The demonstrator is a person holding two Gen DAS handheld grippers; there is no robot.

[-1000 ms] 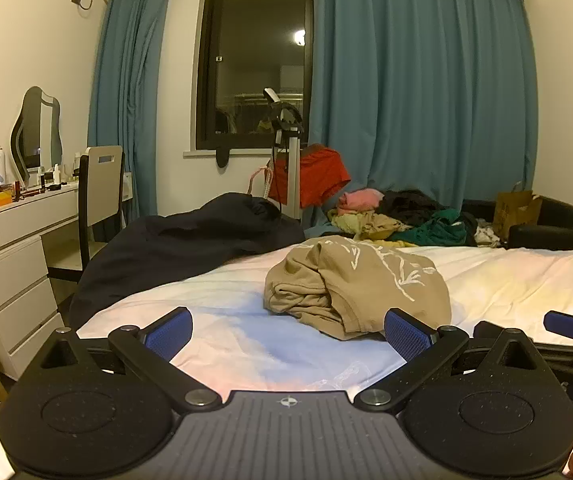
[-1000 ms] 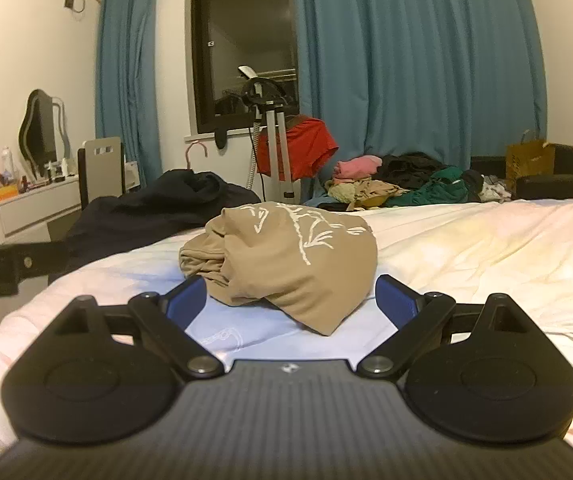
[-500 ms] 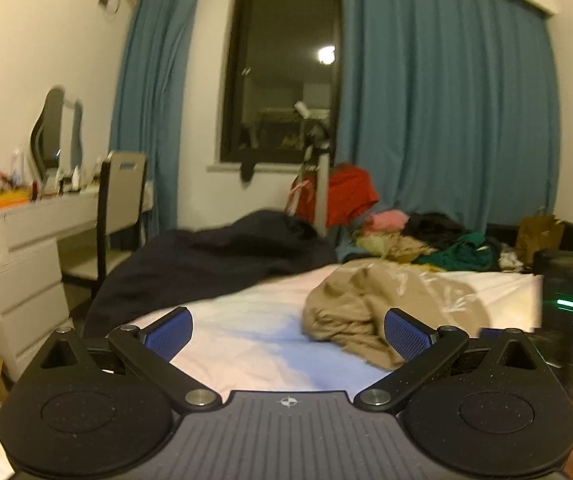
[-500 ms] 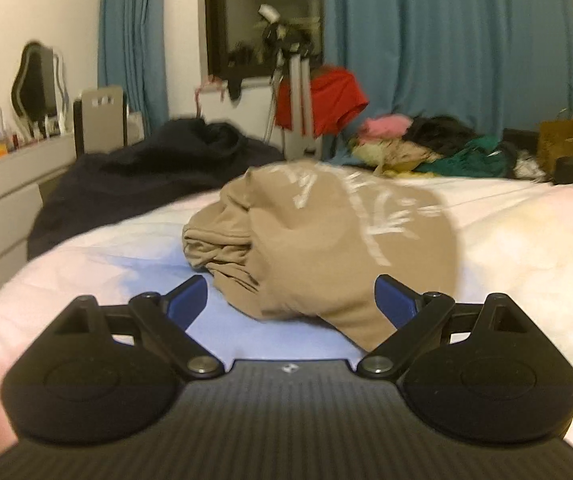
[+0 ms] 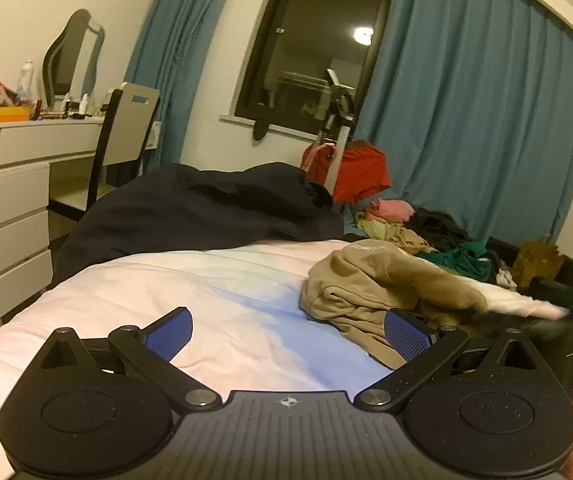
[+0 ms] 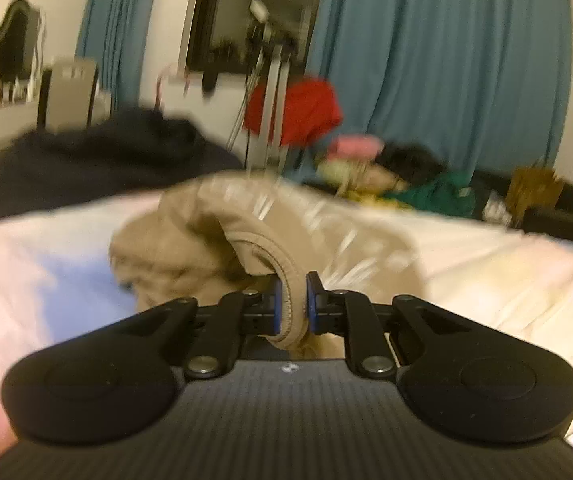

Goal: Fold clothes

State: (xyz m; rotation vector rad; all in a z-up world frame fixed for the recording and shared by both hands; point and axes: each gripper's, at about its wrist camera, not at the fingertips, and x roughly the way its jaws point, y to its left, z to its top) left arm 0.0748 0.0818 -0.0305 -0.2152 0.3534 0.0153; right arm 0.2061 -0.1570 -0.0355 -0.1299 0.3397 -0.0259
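Observation:
A crumpled tan shirt (image 5: 370,292) with a white print lies on the pale bedsheet (image 5: 222,296). My right gripper (image 6: 292,304) is shut on a ribbed hem of the tan shirt (image 6: 246,232), which bunches up just beyond the blue pads. The right wrist view is blurred by motion. My left gripper (image 5: 286,330) hovers low over the bed with its jaws wide open and nothing between them; the shirt lies just past its right finger (image 5: 406,334). The right gripper's body shows as a dark blur at the left wrist view's right edge.
A dark duvet (image 5: 206,208) is heaped at the bed's far left. Beyond the bed lies a pile of clothes (image 5: 426,232), a stand with a red garment (image 5: 356,172) and blue curtains. A white dresser (image 5: 10,200) and chair (image 5: 126,136) stand on the left.
My right gripper has advanced onto the tan shirt and shut on its hem; it was open before. The left gripper has swung left and tilted, still open.

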